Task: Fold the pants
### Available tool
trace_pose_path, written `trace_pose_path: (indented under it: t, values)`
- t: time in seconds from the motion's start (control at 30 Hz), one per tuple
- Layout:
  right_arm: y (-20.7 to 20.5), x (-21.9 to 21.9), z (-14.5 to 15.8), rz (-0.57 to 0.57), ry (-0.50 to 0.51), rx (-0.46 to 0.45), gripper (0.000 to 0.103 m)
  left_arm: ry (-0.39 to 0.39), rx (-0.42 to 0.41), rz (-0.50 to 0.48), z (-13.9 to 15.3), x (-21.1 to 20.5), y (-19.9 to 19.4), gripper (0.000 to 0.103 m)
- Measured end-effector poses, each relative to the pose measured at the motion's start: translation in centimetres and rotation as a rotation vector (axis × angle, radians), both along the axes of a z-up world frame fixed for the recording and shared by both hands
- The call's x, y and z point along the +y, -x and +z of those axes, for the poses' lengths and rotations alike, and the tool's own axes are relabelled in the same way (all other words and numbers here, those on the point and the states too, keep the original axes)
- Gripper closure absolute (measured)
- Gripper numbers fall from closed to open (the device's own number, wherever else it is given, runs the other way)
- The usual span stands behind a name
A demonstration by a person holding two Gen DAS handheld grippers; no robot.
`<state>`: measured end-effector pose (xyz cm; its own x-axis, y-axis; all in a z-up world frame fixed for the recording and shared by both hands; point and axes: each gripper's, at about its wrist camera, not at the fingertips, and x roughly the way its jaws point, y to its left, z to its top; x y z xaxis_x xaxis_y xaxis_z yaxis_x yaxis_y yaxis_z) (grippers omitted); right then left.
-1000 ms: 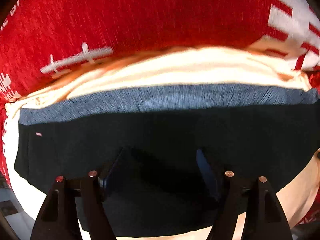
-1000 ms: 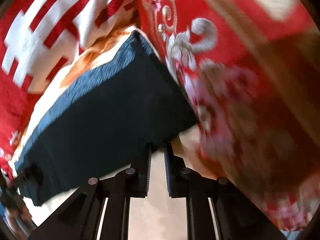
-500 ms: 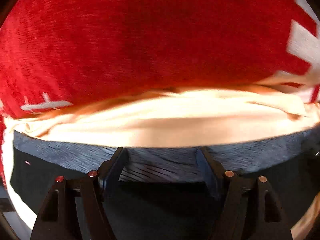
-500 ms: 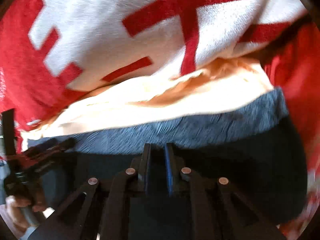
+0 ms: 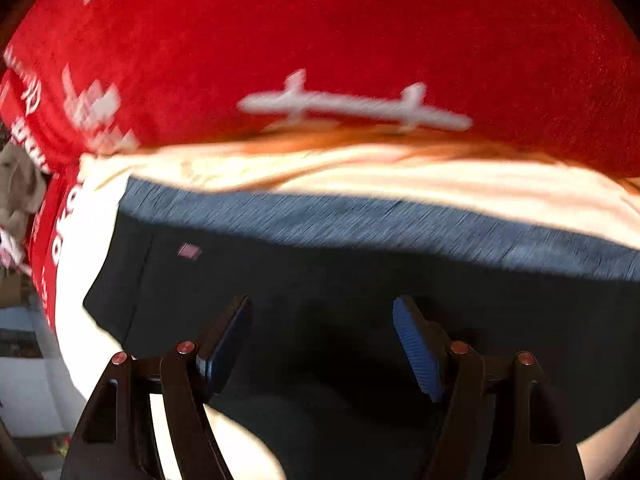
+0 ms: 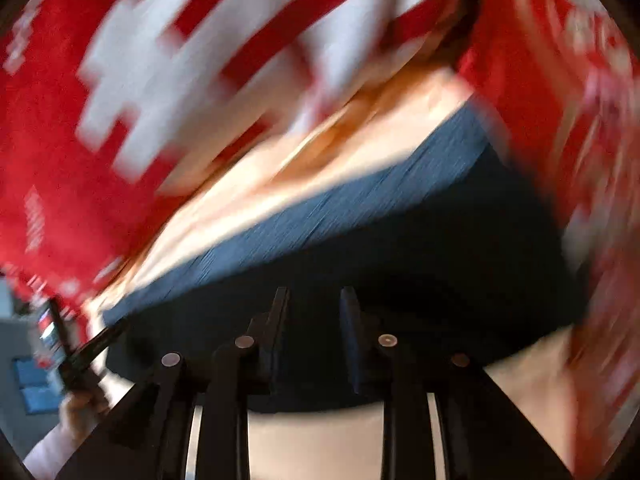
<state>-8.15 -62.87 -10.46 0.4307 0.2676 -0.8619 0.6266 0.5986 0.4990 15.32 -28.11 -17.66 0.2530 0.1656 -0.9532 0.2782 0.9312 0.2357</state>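
- Red patterned blanket (image 5: pixel 360 40) backs a pale sheet (image 5: pixel 480 196), where my pants (image 5: pixel 360 280) lie as a compact folded rectangle.
- Left gripper (image 5: pixel 322 344): jaws wide, empty.
- Right gripper (image 6: pixel 314 336): jaws narrowly parted, empty.
- Folding looks nearly done.

Counts: 1 pair of dark pants (image 5: pixel 360 288), folded flat, w/ 1 lighter blue-grey band (image 5: pixel 360 220) along its far edge and 1 small pink tag (image 5: pixel 189 250) near the left corner. 1 cream sheet (image 5: pixel 400 176) under them. 1 red blanket w/ white pattern (image 5: pixel 320 40) behind. 2 hand-held grippers total: left hand-held gripper (image 5: pixel 322 340) and right hand-held gripper (image 6: pixel 314 336), 2 fingers each. 1 grey cloth lump (image 5: pixel 18 188) at left edge, too blurry to identify.
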Motion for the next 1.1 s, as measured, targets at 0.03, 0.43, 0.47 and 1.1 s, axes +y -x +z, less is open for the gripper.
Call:
trace_pose_path:
  t: [0.03, 0.43, 0.47, 1.1]
  values:
    - [0.1, 2.2, 0.2, 0.028, -0.037, -0.013, 0.075, 0.017, 0.006, 0.009, 0.3, 1.6, 0.4, 0.029]
    - [-6.2, 29.3, -2.7, 0.130, -0.442, -0.111, 0.068, 0.043, 0.008, -0.028, -1.2, 16.3, -3.8, 0.029]
    - [-7.3, 31.3, -3.6, 0.129, -0.456, -0.103, 0.068, 0.036, 0.005, -0.026, -1.6, 17.3, -4.7, 0.029]
    - [-7.2, 33.5, -5.7, 0.021, -0.461, -0.085, 0.068, 0.116, -0.020, -0.016, -5.0, 25.5, -9.6, 0.009]
